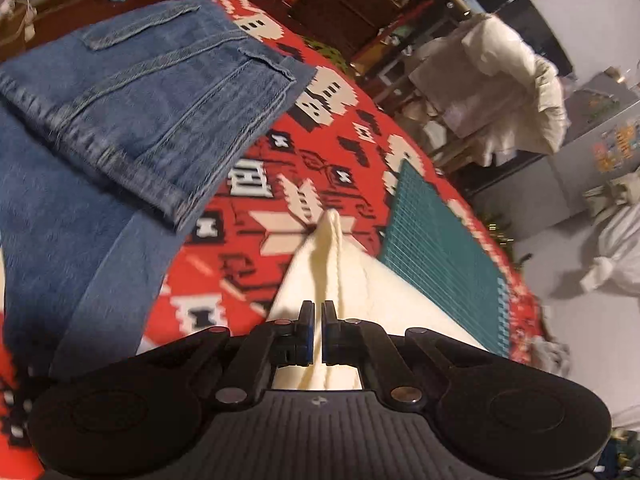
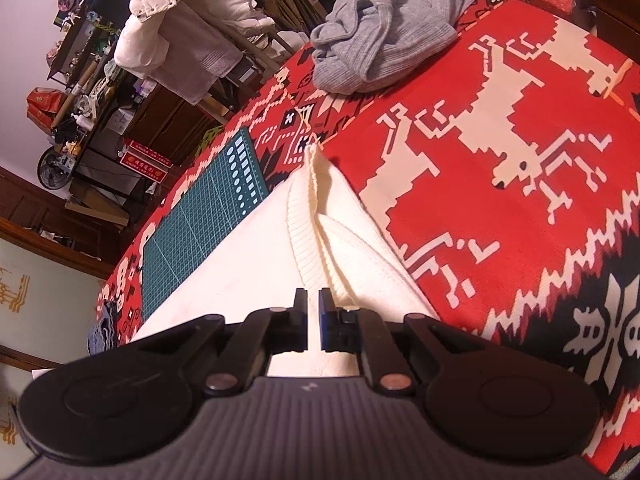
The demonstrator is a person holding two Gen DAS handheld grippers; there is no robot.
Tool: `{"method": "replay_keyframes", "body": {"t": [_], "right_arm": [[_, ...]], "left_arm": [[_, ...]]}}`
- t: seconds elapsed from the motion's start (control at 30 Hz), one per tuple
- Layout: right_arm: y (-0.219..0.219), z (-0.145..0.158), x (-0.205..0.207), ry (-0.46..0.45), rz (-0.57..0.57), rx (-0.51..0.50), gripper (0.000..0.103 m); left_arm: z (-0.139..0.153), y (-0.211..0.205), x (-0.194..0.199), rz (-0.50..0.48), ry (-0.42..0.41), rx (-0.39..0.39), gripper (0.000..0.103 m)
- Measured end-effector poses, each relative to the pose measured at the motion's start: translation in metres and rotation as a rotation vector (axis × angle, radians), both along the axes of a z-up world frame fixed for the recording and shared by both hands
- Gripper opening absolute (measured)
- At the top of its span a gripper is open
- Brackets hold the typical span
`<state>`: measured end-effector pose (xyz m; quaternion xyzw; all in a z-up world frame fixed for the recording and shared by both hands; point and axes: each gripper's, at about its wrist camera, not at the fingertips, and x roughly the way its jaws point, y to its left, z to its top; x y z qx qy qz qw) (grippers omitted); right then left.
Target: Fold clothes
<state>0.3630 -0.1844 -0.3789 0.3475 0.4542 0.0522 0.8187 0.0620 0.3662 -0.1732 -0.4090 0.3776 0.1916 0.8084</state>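
- At the bottom centre of the left wrist view, the left tongs (image 1: 318, 310) are nearly closed, pinching a raised fold of the cream sweater (image 1: 320, 272) between the pads.
- At the bottom centre of the right wrist view, the right tongs (image 2: 313, 300) are likewise almost shut, gripping the cream sweater (image 2: 256, 256) near its ribbed edge.
- The sweater stretches away from both tongs over the desk, which is covered by a red patterned cloth (image 2: 500, 92).
- A green cutting mat (image 1: 440, 256) lies just beside the sweater, at the right in the left view and at the left (image 2: 200, 220) in the right view.
- Folded blue jeans (image 1: 132, 100) fill the upper left of the left view.
- A crumpled grey garment (image 2: 384, 32) sits at the top centre of the right view.
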Motion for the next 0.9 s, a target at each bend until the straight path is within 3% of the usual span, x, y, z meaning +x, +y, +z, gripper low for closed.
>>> {"method": "replay_keyframes", "body": {"t": [0.13, 0.53, 0.73, 0.9], "right_arm": [[0.001, -0.001, 0.002, 0.000, 0.005, 0.003, 0.008], [-0.001, 0.000, 0.001, -0.006, -0.001, 0.029, 0.008], [-0.003, 0.000, 0.000, -0.007, -0.008, 0.046, 0.008], [-0.005, 0.003, -0.002, -0.016, -0.015, 0.064, 0.008]], "left_arm": [[-0.007, 0.005, 0.003, 0.025, 0.016, 0.003, 0.003], [-0.001, -0.018, -0.021, -0.073, 0.122, 0.069, 0.003], [0.000, -0.024, -0.039, -0.067, 0.175, 0.022, 0.003], [0.006, -0.028, -0.052, -0.067, 0.240, 0.057, 0.003]]}}
